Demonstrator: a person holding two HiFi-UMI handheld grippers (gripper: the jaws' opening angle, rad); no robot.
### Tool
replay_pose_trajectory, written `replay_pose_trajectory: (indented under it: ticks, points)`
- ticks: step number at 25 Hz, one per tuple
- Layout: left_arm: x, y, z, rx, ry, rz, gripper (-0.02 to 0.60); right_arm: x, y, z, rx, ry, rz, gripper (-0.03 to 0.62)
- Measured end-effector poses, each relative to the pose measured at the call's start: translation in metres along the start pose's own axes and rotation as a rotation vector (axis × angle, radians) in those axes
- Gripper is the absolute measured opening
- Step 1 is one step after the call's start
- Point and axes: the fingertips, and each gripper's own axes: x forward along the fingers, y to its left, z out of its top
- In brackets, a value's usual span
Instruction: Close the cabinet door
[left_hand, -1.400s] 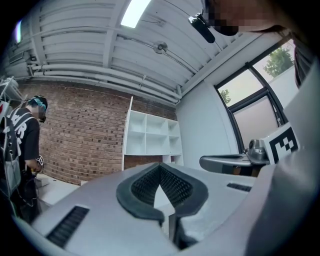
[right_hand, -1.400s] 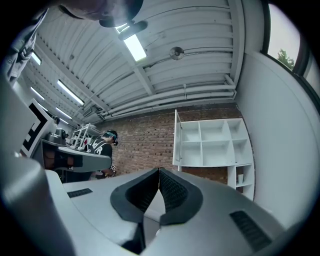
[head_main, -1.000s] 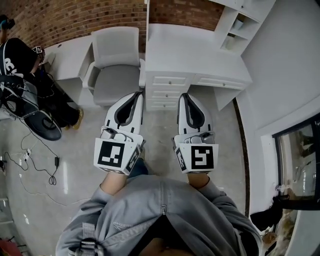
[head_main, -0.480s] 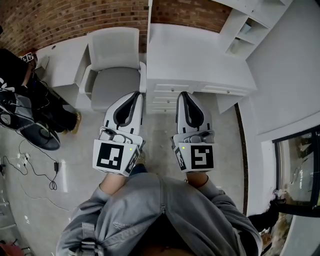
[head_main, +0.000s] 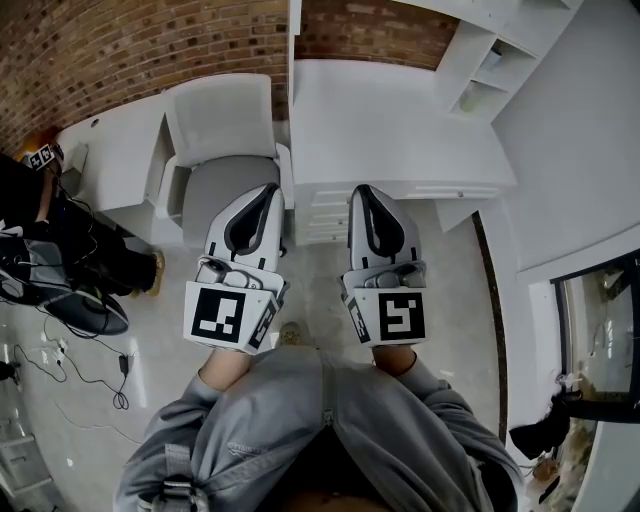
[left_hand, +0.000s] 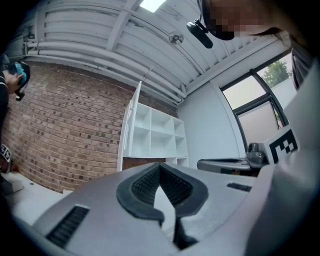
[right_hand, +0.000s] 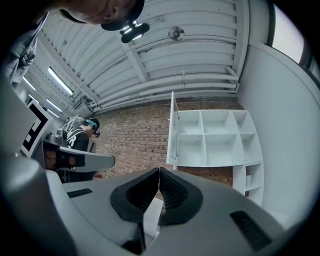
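Both grippers are held out in front of me, side by side and well apart from the job. The left gripper (head_main: 270, 190) has its jaws pressed together with nothing between them, and the right gripper (head_main: 361, 189) is the same: pads meeting, empty.

The cabinet door (right_hand: 172, 131) is up on the wall over the desk (head_main: 390, 110). It's swung fully out from the left side of the cabinet (right_hand: 215, 137), so I see it nearly edge-on in both gripper views. The brick wall (right_hand: 130, 137) is behind it and the chair (head_main: 225, 130) is below and to the left.

Handling, as I judge it: a thin, stiff painted panel on hinges. It should be light and swing freely, with no give in the board itself. The surface is prob. slick, so pinching the edge isn't worth it. I'd keep the jaws shut and push w/ the tips on the outer face, near the free edge and away from the hinge side, for the most leverage.

There's a small dark fitting low on the door (right_hand: 176, 155). It may be a handle, but I can't tell from here. I'd go slow at the end, because a light door will bang or bounce back.
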Motion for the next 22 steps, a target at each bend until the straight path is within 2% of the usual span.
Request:
replay_pose_trajectory:
  ticks: [9,22]
  points:
    - [0.031,0.025,-0.005,-0.008,-0.001,-0.077,0.006,0.035,-0.003,-0.007,-0.007,0.002,-0.07,0.028]
    - [0.033,0.041,-0.014,-0.035,0.005,-0.102,0.006,0.044,0.006,-0.014,-0.008,0.023,-0.093,0.028]
